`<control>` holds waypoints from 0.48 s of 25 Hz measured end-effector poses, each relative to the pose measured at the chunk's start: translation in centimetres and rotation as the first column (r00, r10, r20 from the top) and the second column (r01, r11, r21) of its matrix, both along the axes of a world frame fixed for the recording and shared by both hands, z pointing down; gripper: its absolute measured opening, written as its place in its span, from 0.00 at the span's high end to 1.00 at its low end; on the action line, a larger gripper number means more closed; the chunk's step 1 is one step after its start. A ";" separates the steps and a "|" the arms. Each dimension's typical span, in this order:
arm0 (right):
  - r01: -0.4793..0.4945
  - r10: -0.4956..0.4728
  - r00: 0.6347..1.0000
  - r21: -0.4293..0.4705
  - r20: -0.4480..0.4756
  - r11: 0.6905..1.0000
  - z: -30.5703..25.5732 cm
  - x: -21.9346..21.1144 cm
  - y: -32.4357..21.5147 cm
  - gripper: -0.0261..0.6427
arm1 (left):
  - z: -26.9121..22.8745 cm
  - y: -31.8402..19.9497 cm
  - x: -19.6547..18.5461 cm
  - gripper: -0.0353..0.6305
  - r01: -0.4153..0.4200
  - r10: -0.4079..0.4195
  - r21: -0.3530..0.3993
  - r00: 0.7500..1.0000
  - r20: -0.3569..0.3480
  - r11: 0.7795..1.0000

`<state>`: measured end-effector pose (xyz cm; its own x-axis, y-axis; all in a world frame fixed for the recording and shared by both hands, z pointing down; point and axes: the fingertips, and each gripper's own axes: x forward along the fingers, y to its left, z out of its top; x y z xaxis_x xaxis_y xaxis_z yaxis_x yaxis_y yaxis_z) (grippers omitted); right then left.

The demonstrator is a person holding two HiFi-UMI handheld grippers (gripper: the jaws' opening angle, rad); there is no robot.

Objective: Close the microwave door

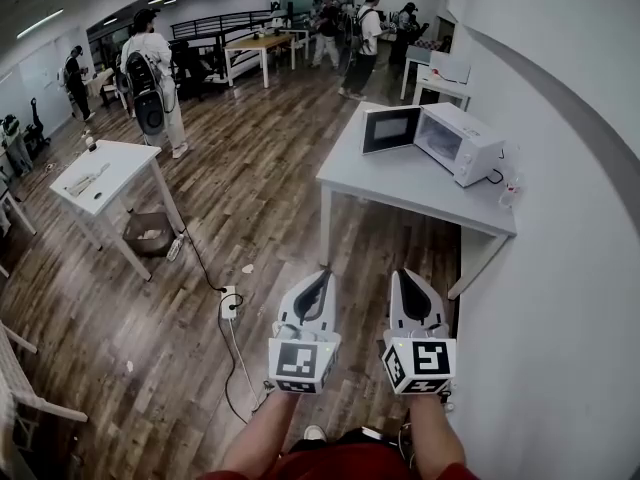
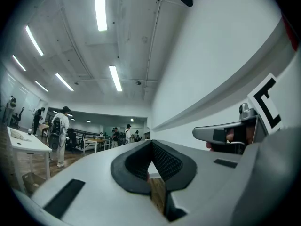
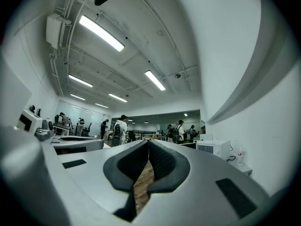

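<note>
Left claw [image 1: 322,278]: pressed together with nothing between the jaws. It is held out in front of the person, just beside the right claw.
Right claw [image 1: 402,276]: also pressed together and empty, pointing the same way.
Door [image 1: 390,128]: standing wide open with its dark window showing. It is ahead of both claws and well apart from them, roughly in line with the right claw.
Microwave [image 1: 458,143]: white, ahead and to the right of the right claw, close to the wall.
Bench [image 1: 400,186]: pale top carrying the microwave, well apart from both claws.
Bottle [image 1: 513,190]: small and clear, farther right than either claw, past the microwave at the bench's wall-side edge.
Step in hand: judged to be the approach, since neither claw is near the door and it is not yet touched.
Doing it well: walk up first. Keep the nearer right claw pressed together and lay its side flat on the door's outer face, near the edge farthest from the hinge. Swing the door round in one steady arc until it latches. Push gently, because a light microwave may slide toward the bottle. The left claw could steady its top.
Writing: none can be read. The cubes on the claws bear only black-and-white square patterns, and any print on the microwave or bottle is too small to read.
</note>
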<state>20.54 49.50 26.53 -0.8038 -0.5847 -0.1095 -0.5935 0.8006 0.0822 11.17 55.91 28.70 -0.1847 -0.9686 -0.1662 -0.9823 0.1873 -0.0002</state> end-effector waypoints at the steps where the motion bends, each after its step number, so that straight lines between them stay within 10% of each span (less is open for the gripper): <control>1: 0.000 0.000 1.000 0.002 0.001 1.000 0.1 -0.3 0.2 0.93 | 0.2 0.2 -0.4 0.91 0.000 0.000 0.001 1.000 -0.001 1.000; 12: 0.015 -0.015 1.000 -0.005 0.000 1.000 0.9 -3.2 -1.7 0.93 | 0.7 -1.3 -3.2 0.91 0.023 -0.023 -0.005 1.000 -0.005 1.000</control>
<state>17.33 47.80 27.44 -0.8126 -0.5730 -0.1065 -0.5813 0.8099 0.0785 8.01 54.64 29.42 -0.2077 -0.9650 -0.1602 -0.9777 0.2099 0.0036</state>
